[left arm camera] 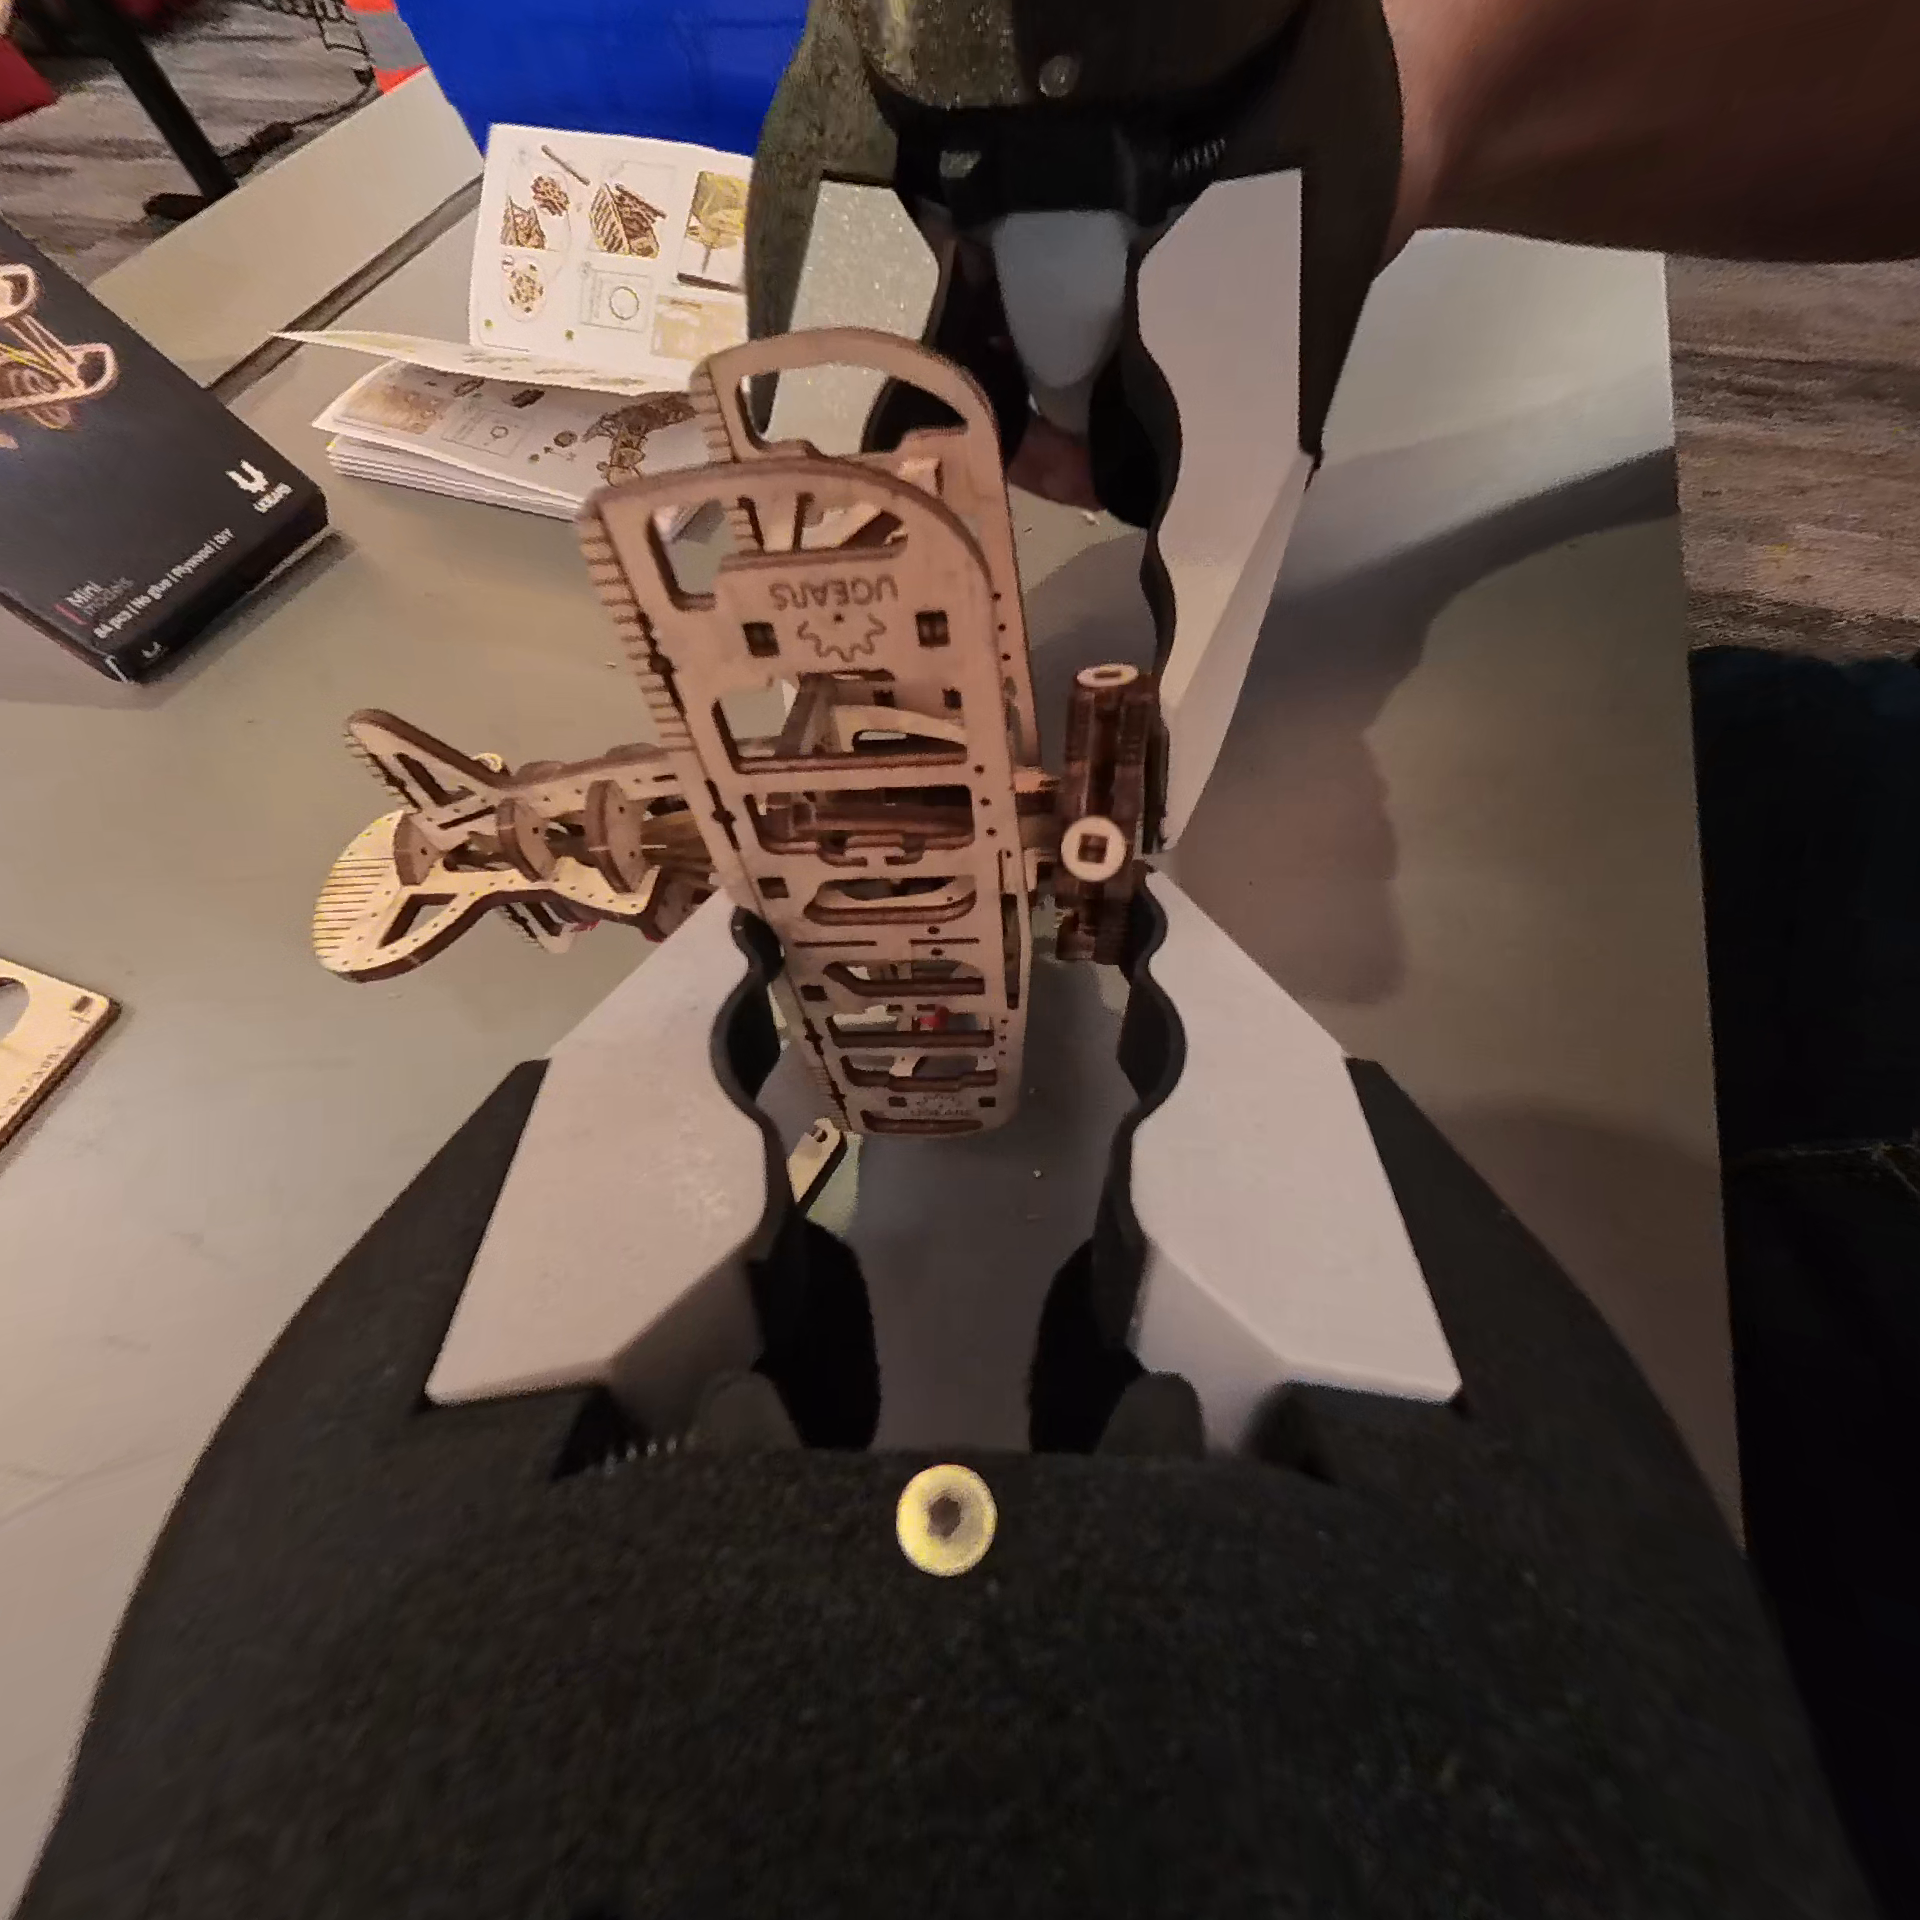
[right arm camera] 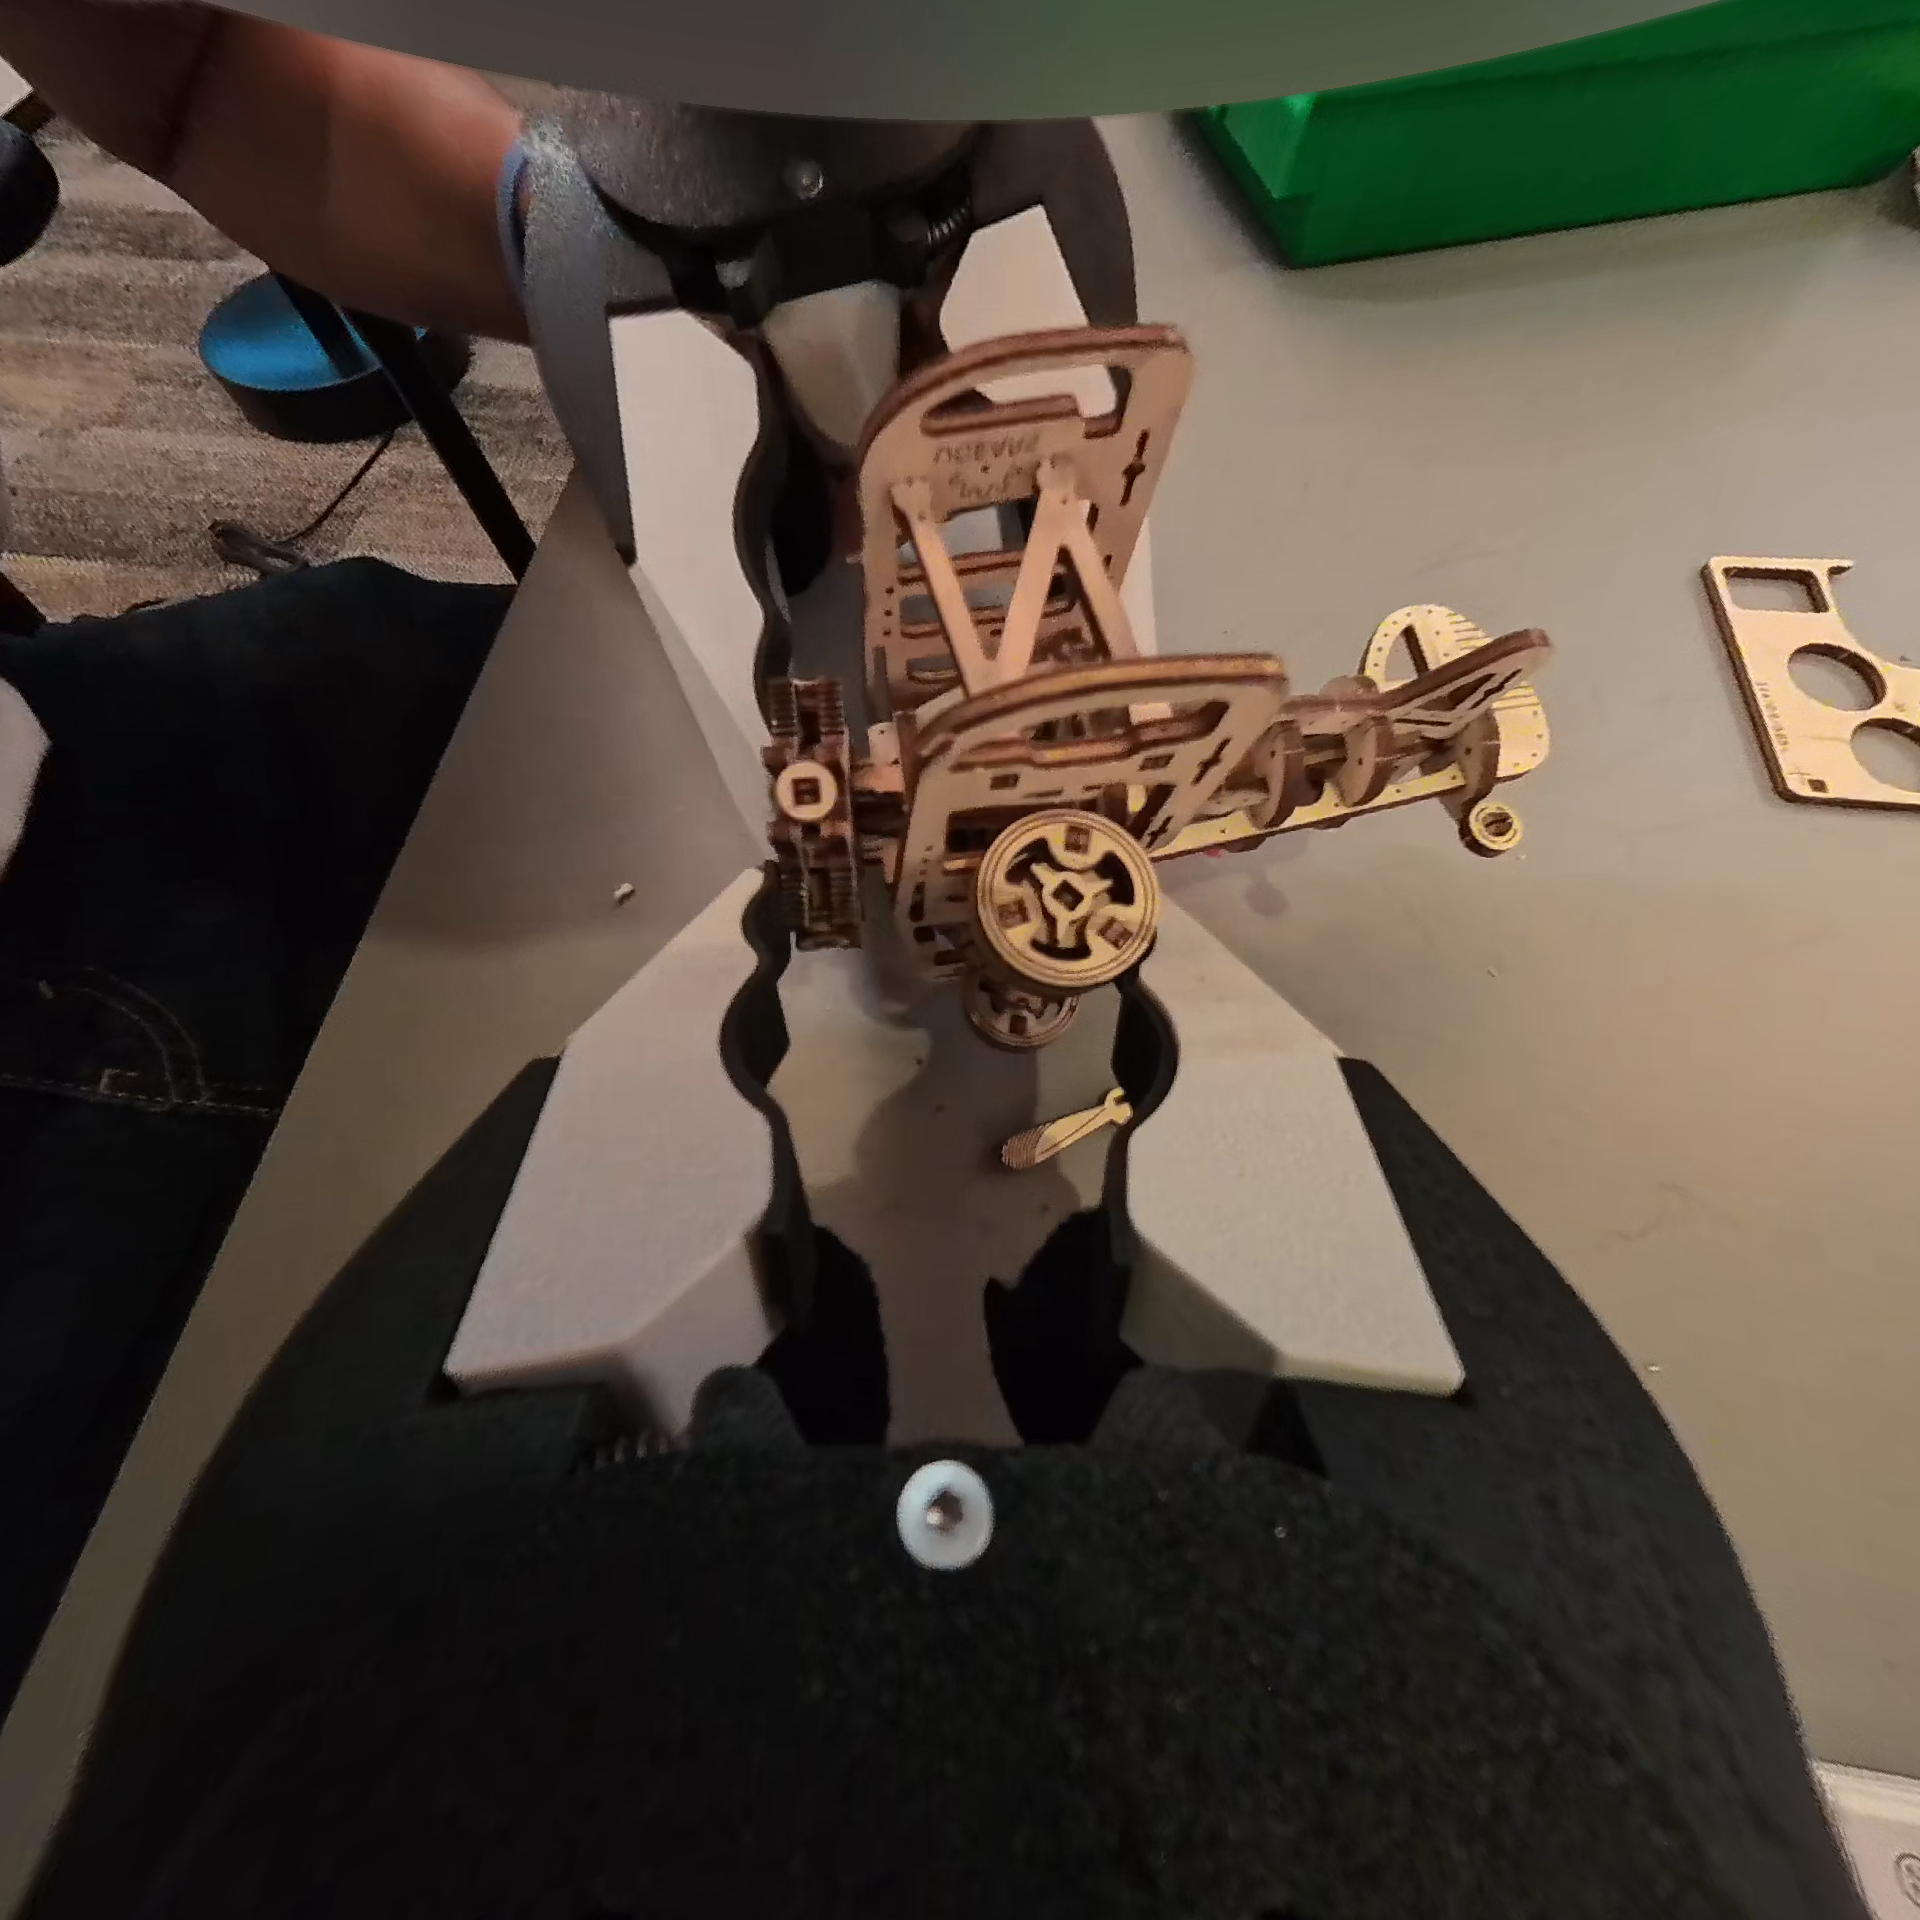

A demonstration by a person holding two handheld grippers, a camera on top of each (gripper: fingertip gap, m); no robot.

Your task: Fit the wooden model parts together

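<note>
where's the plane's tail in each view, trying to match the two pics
Left wrist view: the tail sits left of centre, pointing left from the wings, over the grey table.
Right wrist view: the tail sits right of centre, pointing right, toward the cut-out wooden sheet.
Shared landmark: the pale square-holed hub on the plane's nose, at the end opposite the tail.

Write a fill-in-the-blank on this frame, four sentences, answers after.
1. The wooden model between the two claws has the shape of a ____.
2. In the right wrist view, a small loose wooden part lies on the ____ table.
3. Beyond the model in the right wrist view sits a ____ bin.
4. In the left wrist view, the open instruction booklet lies beside a ____ box.

Answers: biplane; grey; green; black
</note>
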